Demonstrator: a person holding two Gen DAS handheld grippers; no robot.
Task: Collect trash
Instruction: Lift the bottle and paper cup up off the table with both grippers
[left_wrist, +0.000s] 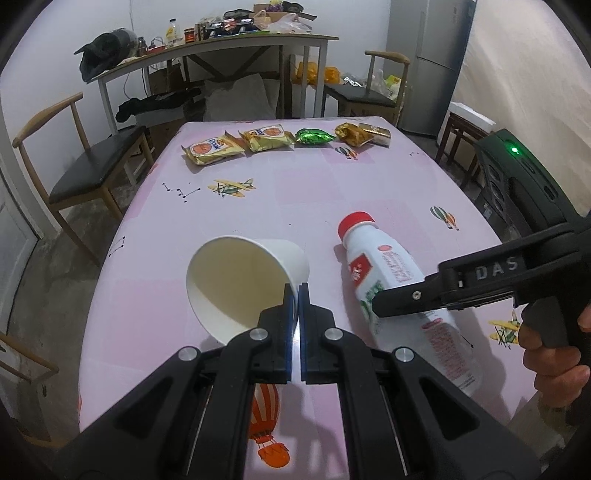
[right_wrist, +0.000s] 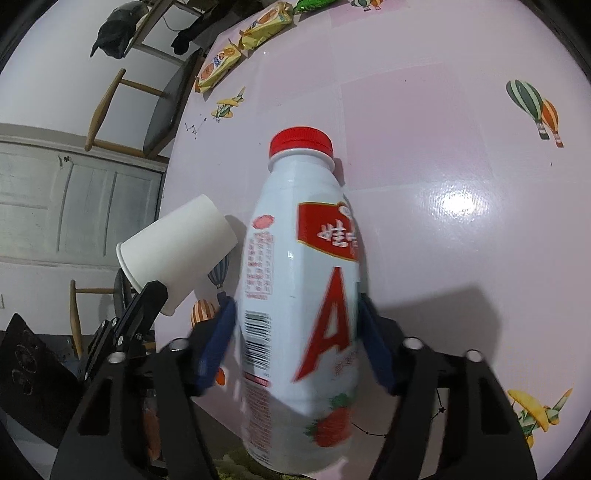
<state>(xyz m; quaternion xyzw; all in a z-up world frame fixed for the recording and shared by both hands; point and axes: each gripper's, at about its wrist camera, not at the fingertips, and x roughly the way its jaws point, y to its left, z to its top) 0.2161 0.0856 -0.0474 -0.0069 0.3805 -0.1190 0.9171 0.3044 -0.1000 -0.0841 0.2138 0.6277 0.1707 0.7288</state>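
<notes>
A white paper cup (left_wrist: 236, 280) is tipped on its side with its mouth towards me, and my left gripper (left_wrist: 297, 291) is shut on its rim wall. In the right wrist view the cup (right_wrist: 181, 251) hangs at the left from the left gripper (right_wrist: 151, 291). A white milk-drink bottle (right_wrist: 295, 240) with a red cap sits between the blue pads of my right gripper (right_wrist: 295, 317), which press on both its sides. From the left wrist view the bottle (left_wrist: 384, 266) slants over the pink table (left_wrist: 295, 192), cap pointing away.
Along the table's far edge lie two yellow snack packets (left_wrist: 212, 147) (left_wrist: 267, 137), a green wrapper (left_wrist: 314, 136) and a gold wrapper (left_wrist: 360, 133). A wooden chair (left_wrist: 99, 162) stands at the left. A person's hand (left_wrist: 554, 354) holds the right gripper's handle.
</notes>
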